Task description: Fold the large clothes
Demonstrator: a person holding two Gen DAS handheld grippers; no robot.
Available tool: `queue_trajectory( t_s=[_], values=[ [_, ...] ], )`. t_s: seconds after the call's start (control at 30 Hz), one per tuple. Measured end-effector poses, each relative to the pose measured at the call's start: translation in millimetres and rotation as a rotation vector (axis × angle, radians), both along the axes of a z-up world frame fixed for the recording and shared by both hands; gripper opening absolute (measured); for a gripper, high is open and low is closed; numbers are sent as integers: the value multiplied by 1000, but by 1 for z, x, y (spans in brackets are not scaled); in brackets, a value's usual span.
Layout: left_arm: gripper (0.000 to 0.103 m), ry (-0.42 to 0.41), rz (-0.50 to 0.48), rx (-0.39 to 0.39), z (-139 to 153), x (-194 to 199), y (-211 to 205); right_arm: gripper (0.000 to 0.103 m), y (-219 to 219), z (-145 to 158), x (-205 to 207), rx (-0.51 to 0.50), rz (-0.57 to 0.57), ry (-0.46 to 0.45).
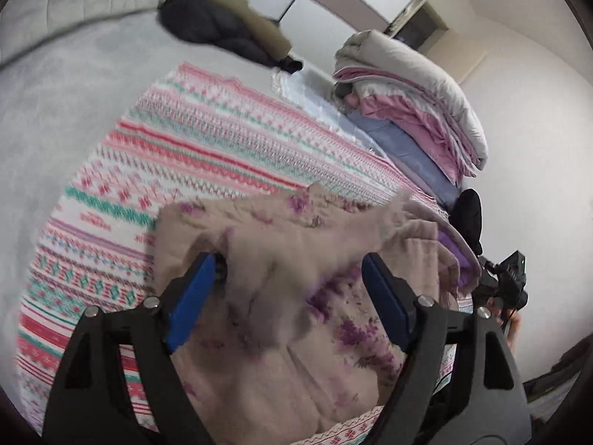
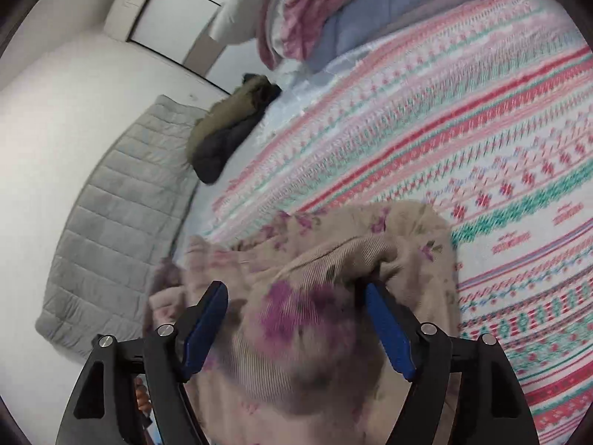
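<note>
Floral garment (image 1: 281, 259) bunches between both spread-open grippers (image 1: 292, 270) (image 2: 296, 296), dark jacket (image 1: 222, 26) beyond.

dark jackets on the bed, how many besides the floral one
1: a dark jacket with an olive fur trim, lying at the far end of the bed, beyond the striped blanket. The bedding stack could hide others.

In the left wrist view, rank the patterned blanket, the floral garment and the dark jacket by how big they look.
1. patterned blanket
2. floral garment, though it sits closest to the camera, so this is unsure
3. dark jacket, farthest away
</note>
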State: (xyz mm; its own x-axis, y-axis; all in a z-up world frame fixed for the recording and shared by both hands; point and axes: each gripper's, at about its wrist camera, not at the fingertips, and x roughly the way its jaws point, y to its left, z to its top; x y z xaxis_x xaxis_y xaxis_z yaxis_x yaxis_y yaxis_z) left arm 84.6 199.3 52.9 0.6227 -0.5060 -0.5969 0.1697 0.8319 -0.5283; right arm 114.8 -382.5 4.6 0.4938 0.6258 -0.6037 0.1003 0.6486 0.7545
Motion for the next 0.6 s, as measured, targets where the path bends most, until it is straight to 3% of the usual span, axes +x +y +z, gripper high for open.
queue_trajectory(
  t_s=[0.07,0.17,0.27,0.37,0.6],
  values=[
    [86,-41,-7,46,4,-1,0,79,-10,17,-7,-17,0,-49],
    [86,-69,-17,210,-5,4,-7,80,-6,37,-12,-205,45,-127],
    [86,-41,-89,348,-28,20,-22,80,17,35,-8,-391,153,-143],
    [86,-11,-176,433,-46,38,-35,80,47,17,7,-534,256,-118],
    [86,44,-221,411,-60,84,-44,80,75,-29,54,-626,332,-46]
  ],
)
